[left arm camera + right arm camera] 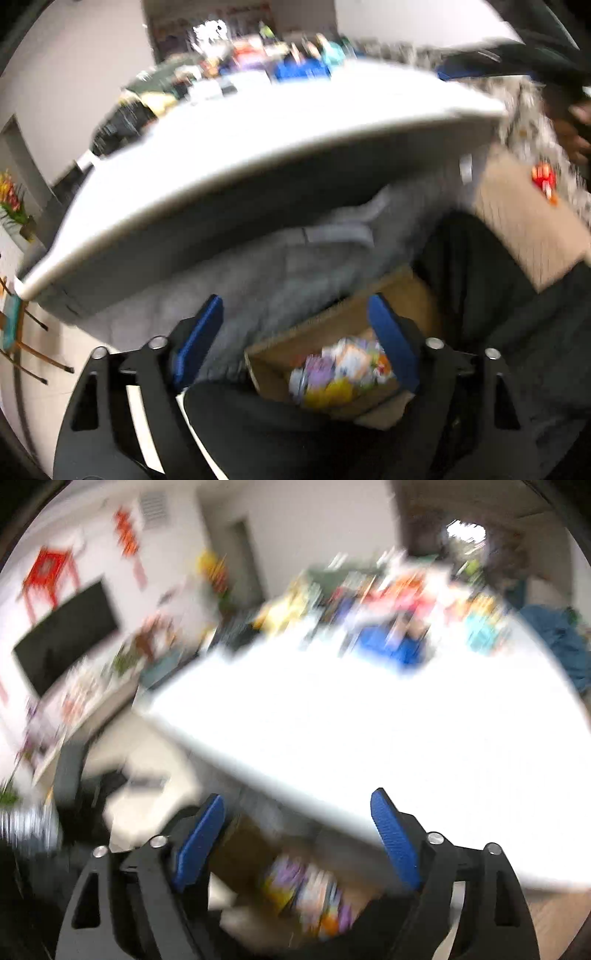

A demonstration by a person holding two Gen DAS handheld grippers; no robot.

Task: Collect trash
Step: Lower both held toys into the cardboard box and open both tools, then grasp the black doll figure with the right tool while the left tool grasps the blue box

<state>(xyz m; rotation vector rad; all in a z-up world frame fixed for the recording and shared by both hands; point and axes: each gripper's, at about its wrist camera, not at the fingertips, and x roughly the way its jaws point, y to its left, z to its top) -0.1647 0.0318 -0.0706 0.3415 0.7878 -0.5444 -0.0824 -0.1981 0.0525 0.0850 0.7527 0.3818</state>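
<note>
Both claws hang released and empty: below the left claw (pixel 295 343) sits a cardboard box (pixel 332 369) of what looks like colourful wrappers (pixel 340 373); the right claw (pixel 297 830) overlaps the white desk (pixel 369 720) edge.

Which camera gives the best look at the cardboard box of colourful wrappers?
The left wrist view: the cardboard box shows its rim and contents between open fingers. The right wrist view shows it heavily blurred, partly under the table edge.
</note>
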